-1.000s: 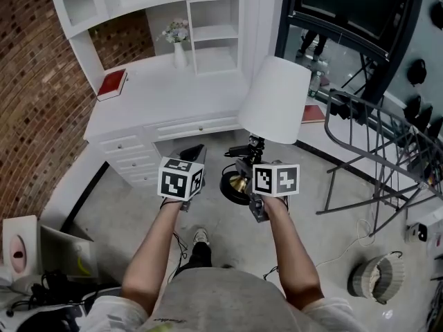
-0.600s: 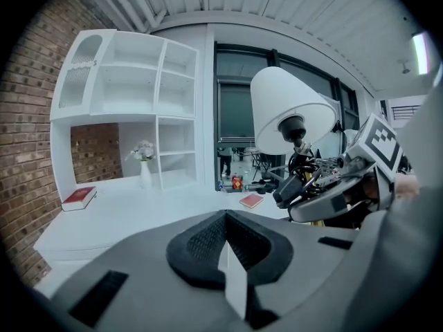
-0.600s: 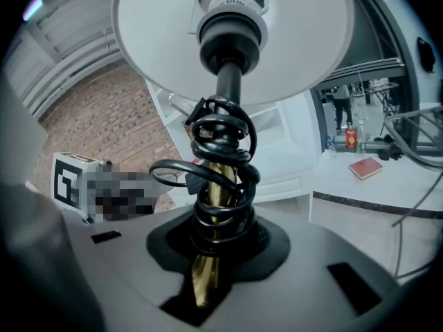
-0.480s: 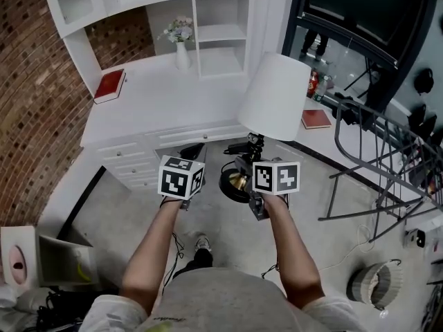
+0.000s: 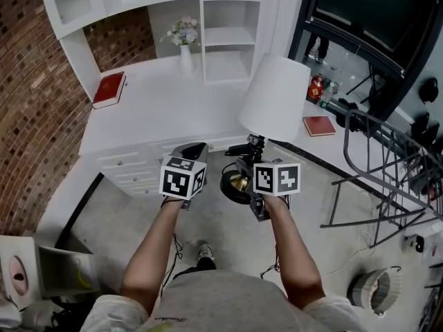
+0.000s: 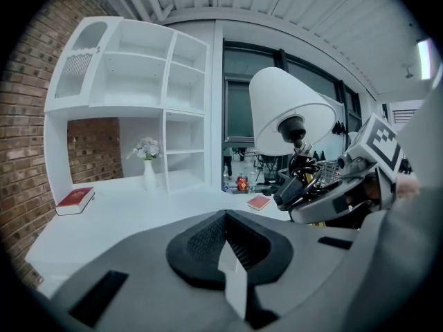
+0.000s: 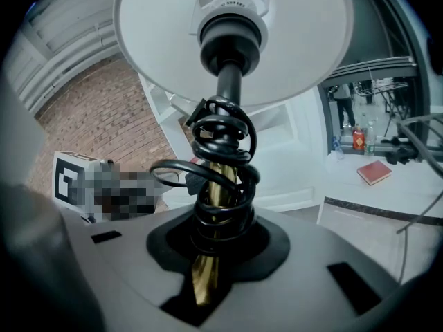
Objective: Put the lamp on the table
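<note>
The right gripper (image 7: 211, 258) had its fingers closed tight on the lamp (image 5: 275, 106). They pinched the shiny gold stem (image 7: 206, 279), which had a black cord (image 7: 225, 151) wound round and round it just above the fingers. The lamp stood about upright, its long way running up and down. The white shade (image 7: 297, 54) was high above the right fingers and the round black base (image 5: 232, 189) hung below them, over the grey floor (image 5: 118, 220). It was up in the air and not on the white desk (image 5: 159, 109), which lay out past the fingertips. The left gripper (image 6: 225, 216) had its fingers pressed together with nothing between them, and it was just beside the lamp. Each gripper wore a cube (image 5: 183, 182) with black and white square patterns, which were shapes, not words. Far past the left fingers, on the desk, lay a red book (image 5: 109, 88) and a white vase (image 5: 185, 57) of flowers. A small red can (image 5: 317, 88) stood past the shade, but its label was too tiny to read.
</note>
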The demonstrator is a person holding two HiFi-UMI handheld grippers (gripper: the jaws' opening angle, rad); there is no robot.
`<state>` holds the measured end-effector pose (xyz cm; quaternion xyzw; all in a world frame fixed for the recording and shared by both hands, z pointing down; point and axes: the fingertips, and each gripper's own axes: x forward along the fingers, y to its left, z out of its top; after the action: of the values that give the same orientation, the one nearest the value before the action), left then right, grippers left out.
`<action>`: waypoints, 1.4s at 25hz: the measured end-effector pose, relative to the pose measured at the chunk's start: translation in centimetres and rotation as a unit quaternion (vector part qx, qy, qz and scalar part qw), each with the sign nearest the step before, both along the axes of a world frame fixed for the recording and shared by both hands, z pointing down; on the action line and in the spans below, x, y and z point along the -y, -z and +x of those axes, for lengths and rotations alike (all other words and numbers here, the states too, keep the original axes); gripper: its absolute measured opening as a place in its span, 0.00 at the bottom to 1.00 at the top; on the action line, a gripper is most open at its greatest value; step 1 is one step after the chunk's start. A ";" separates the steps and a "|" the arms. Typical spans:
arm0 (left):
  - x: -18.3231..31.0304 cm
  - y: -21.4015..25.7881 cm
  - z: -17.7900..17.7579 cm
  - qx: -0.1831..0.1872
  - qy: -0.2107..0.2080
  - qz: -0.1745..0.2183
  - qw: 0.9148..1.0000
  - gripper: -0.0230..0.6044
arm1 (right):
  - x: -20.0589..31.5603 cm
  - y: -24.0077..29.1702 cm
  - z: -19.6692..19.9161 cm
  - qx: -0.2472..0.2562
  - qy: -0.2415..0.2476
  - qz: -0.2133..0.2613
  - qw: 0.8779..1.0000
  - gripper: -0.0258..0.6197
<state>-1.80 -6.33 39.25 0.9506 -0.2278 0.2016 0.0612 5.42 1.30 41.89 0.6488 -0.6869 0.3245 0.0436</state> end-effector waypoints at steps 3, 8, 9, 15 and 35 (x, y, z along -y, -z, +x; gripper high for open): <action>1.6 -0.1 0.0 -0.002 0.000 -0.003 1.000 0.03 | 1.4 -0.1 0.0 -0.002 -0.001 -0.002 1.000 0.17; 3.6 -0.3 0.0 -0.004 -0.004 -0.007 1.000 0.03 | 3.4 -0.2 -0.1 -0.005 -0.002 -0.008 1.000 0.17; 4.0 -0.3 0.0 -0.005 -0.005 -0.008 1.000 0.03 | 3.8 -0.2 -0.1 -0.005 -0.003 -0.009 1.000 0.17; 6.9 -0.6 -0.4 -0.011 -0.008 -0.017 1.000 0.03 | 6.5 -0.4 -0.6 -0.005 -0.008 -0.014 1.000 0.17; 12.9 -0.4 -1.3 -0.021 -0.030 -0.025 0.999 0.03 | 12.6 0.2 -2.3 -0.010 -0.029 -0.018 0.999 0.17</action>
<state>-3.06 -19.27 39.63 0.9593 -0.1929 0.1886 0.0840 3.12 -11.28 41.72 0.6706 -0.6618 0.3310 0.0530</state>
